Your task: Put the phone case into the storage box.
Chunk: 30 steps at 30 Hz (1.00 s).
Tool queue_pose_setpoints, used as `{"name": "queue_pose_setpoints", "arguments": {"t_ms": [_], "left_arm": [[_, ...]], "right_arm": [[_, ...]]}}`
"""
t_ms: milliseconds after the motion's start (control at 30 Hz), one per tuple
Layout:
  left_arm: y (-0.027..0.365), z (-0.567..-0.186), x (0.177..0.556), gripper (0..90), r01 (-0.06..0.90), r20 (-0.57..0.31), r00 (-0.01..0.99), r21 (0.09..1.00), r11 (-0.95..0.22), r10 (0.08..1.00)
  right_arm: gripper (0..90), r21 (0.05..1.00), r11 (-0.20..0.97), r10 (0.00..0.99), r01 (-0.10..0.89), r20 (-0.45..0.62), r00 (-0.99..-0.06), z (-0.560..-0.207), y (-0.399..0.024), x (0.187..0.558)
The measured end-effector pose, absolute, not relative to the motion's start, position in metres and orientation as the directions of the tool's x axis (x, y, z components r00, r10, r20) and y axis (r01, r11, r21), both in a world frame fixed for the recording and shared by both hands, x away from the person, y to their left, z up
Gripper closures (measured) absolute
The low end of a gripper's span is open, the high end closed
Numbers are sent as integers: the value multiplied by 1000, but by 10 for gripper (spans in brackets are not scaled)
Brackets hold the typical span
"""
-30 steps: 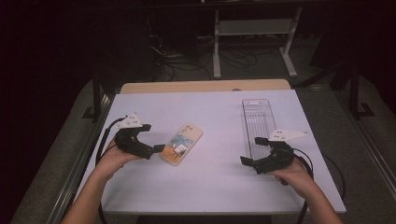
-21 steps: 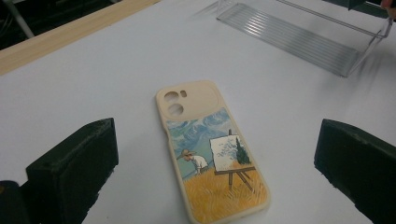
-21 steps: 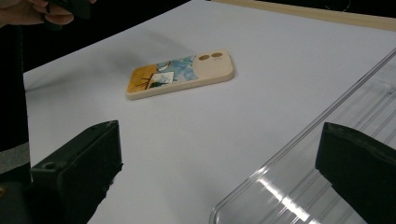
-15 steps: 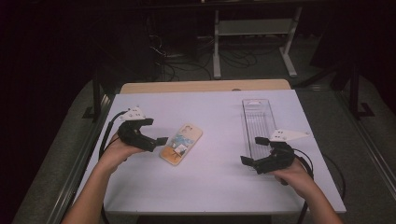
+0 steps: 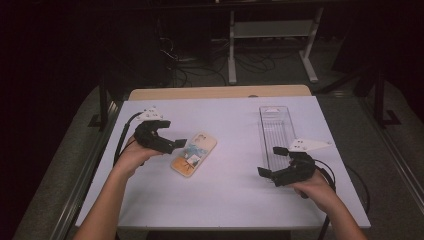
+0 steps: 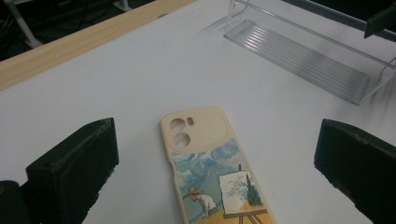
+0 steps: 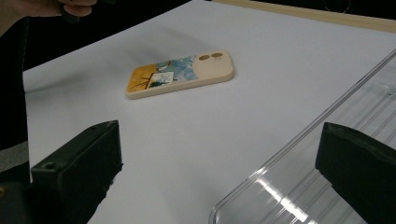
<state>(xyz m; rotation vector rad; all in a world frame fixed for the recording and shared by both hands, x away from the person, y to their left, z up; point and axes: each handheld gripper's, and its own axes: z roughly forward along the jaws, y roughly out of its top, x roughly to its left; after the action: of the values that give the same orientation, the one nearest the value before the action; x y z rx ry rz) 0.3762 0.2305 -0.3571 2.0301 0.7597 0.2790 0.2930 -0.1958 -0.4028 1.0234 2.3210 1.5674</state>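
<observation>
Taking the phone case point(image 5: 194, 154) as the landmark: nearest the person and well off to its right, the right gripper point(image 5: 276, 163) hovers with its jaws spread wide and nothing between them, close against the near end of the clear plastic tray point(image 5: 276, 131). The case itself lies flat, picture side up, on the white table point(image 5: 225, 200), a little left of the middle, its camera cutouts pointing away from the person. Just to its left, the left gripper point(image 5: 181, 144) is aimed at it, jaws spread wide on either side of the case's near half in the left gripper view and not touching it. The case looks light, thin and somewhat bendy, likely soft plastic with a smooth face that could slide on the table, so a pinch across its two long edges near the middle seems the safest hold. Beyond the case, the tray runs toward the table's far edge.
</observation>
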Motion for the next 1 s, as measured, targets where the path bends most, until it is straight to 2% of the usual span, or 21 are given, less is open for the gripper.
{"name": "queue_pose_setpoints", "arguments": {"t_ms": [567,800,1000], "left_arm": [[219,-369,378,0,454,-76,713,807,-377,697],[211,-372,378,0,450,-51,707,802,-394,705],[204,-375,377,0,461,-68,698,804,-375,713]], "right_arm": [[2,867,222,614,446,231,-755,-403,-196,293],[2,868,222,612,444,231,-757,-403,-196,294],[2,868,223,611,444,230,-757,-403,-196,294]]}}
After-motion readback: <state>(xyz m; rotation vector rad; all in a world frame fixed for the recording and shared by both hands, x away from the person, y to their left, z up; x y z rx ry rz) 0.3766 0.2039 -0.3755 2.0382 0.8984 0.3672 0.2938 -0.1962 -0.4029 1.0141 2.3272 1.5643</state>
